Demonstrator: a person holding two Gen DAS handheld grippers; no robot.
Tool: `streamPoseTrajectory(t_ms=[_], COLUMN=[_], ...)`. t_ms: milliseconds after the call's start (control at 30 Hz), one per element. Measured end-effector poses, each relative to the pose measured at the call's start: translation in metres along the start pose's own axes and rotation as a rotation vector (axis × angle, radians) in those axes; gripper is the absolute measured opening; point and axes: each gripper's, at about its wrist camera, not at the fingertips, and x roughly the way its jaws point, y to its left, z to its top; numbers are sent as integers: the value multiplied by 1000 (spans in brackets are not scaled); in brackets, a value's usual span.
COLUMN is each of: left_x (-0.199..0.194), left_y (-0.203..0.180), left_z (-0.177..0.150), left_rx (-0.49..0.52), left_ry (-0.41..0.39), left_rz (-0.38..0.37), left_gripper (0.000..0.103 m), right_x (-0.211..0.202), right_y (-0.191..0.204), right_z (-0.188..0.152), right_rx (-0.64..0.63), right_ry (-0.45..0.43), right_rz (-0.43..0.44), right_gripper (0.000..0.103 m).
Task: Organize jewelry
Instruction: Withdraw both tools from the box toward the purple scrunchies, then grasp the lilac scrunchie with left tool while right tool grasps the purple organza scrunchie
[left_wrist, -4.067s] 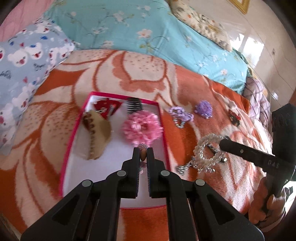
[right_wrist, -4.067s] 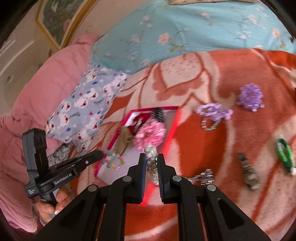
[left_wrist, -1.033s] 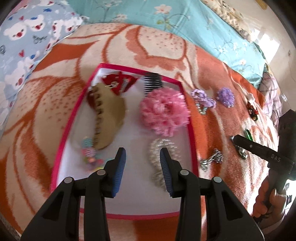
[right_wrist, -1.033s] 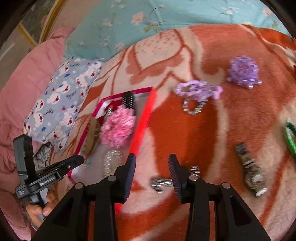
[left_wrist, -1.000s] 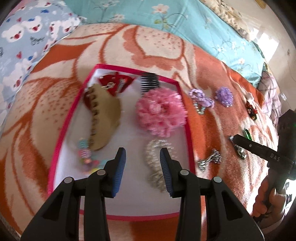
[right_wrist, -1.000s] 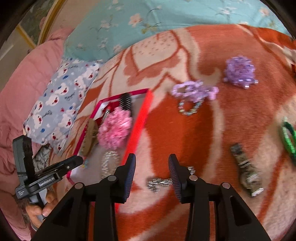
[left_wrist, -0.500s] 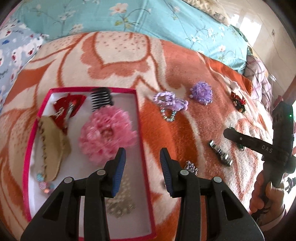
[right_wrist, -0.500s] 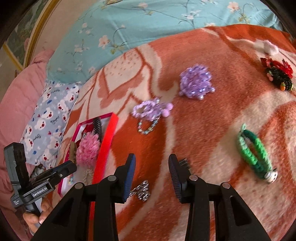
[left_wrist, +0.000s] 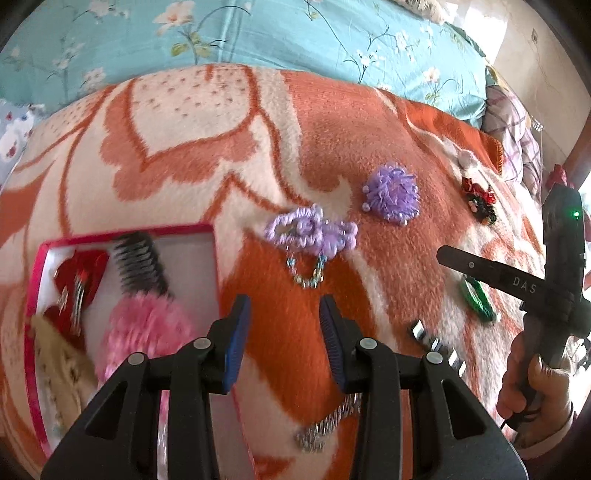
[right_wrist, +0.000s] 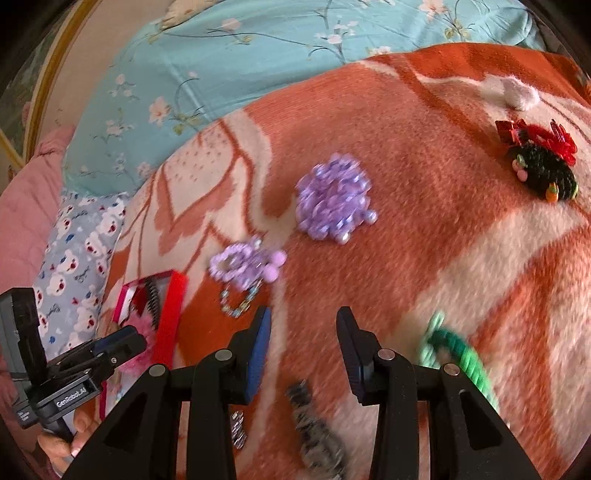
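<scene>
Both grippers, left (left_wrist: 283, 314) and right (right_wrist: 303, 328), are hanging wide apart, holding nothing; she should be centring on the lilac beaded bow (left_wrist: 312, 232) lying outside the pink tray (left_wrist: 125, 232).

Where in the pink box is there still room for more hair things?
Bare white floor shows in the box along its right wall, right of the black comb. The left side is crowded: red clip, tan claw clip and pink flower nearly touch. The near end hides behind the left gripper.
</scene>
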Motion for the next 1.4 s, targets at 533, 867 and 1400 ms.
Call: streamPoseTrajectory(t_ms=[533, 867, 1400], left_x=[106, 103, 8], left_y=[-19, -27, -8], left_z=[67, 58, 1], left_rx=[-7, 35, -34], left_ry=[128, 110, -14], left_rz=[12, -31, -92], left_gripper=[36, 1, 1], right_x=[60, 56, -10], right_y=[-27, -22, 10], right_z=[61, 62, 15], right_rx=[59, 15, -14], right_ry=[7, -24, -60], right_rz=[-43, -63, 56], right_gripper=[44, 4, 2])
